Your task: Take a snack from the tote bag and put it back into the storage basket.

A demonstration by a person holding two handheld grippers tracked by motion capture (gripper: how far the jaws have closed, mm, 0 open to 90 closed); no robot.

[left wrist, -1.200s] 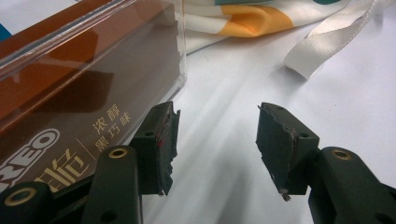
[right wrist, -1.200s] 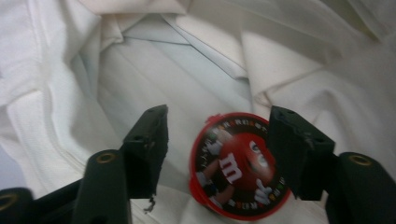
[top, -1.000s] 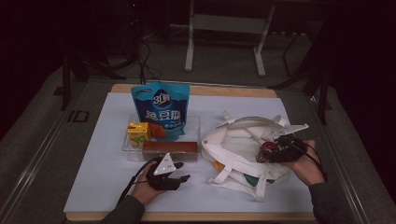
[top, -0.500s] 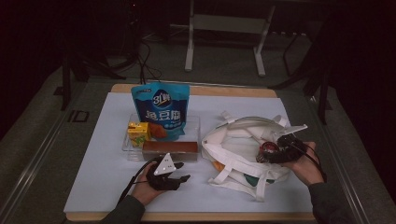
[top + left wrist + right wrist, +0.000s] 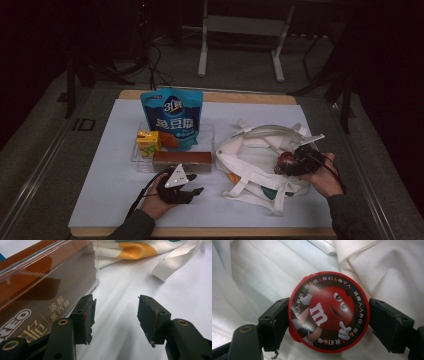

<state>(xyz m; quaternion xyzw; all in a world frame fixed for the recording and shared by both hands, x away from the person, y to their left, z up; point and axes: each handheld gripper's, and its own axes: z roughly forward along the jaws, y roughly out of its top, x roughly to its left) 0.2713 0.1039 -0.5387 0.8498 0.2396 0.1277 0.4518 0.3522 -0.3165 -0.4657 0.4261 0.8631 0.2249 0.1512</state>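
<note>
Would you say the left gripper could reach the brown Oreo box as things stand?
Probably yes: the left gripper is open, and the brown Oreo box lies just beside its jaw with bare white table between.

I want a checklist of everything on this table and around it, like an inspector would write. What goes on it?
Surface: white sheet over a wooden table, unmarked where bare.
Job's things: round red M&M's container clamped between the right gripper's jaws, over the white tote bag.
Clutter: blue snack pouch, yellow drink carton and brown Oreo box, all grouped at a clear tray.
Grippers: right gripper shut on the container; left gripper open, holding nothing, beside the Oreo box.
Cables: black cable trailing from the left gripper; more cables on the floor behind.
Surroundings: dark room, grey floor, metal stand legs beyond the table.
</note>
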